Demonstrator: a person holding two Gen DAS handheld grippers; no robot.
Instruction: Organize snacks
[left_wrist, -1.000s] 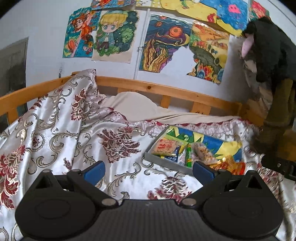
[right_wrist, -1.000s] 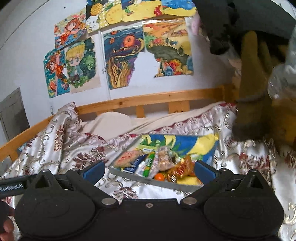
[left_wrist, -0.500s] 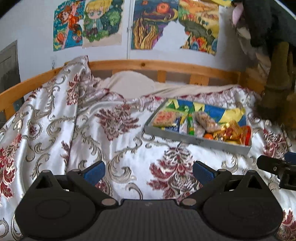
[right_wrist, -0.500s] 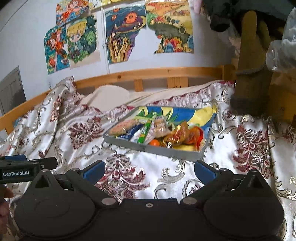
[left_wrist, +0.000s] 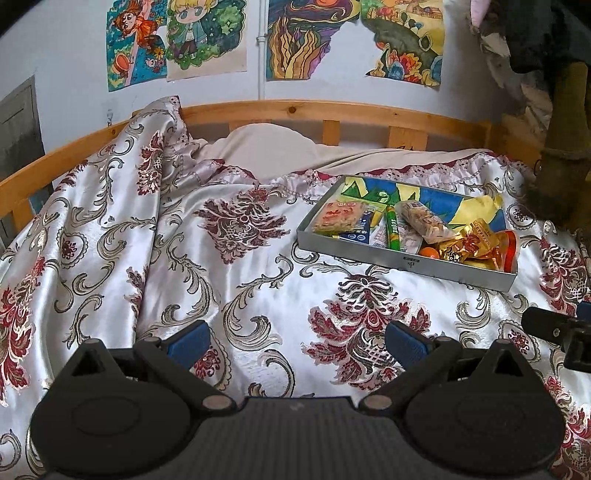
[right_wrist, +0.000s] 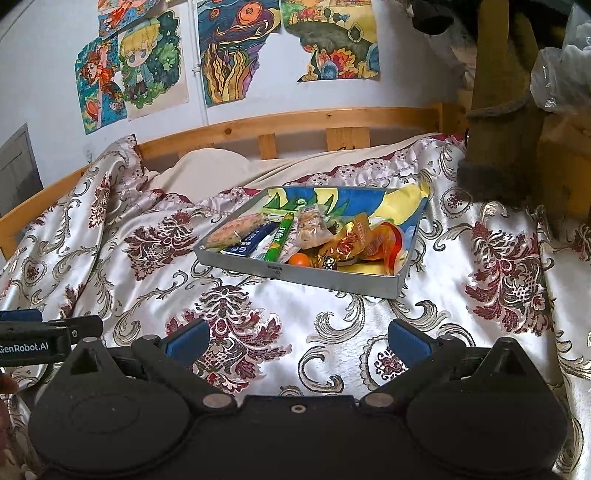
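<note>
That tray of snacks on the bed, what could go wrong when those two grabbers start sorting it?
The tray sits on a soft, wrinkled satin bedspread, so pressing on one side may tip or slide it. The snacks lie heaped together: the small orange ball could roll away, and the gold wrapper overlaps its neighbours, so two items might lift at once. Both the left gripper and right gripper have open jaws and hold nothing.

Snacks (right_wrist: 314, 236) in tray (right_wrist: 306, 275) on bedspread (right_wrist: 155, 288)
</note>
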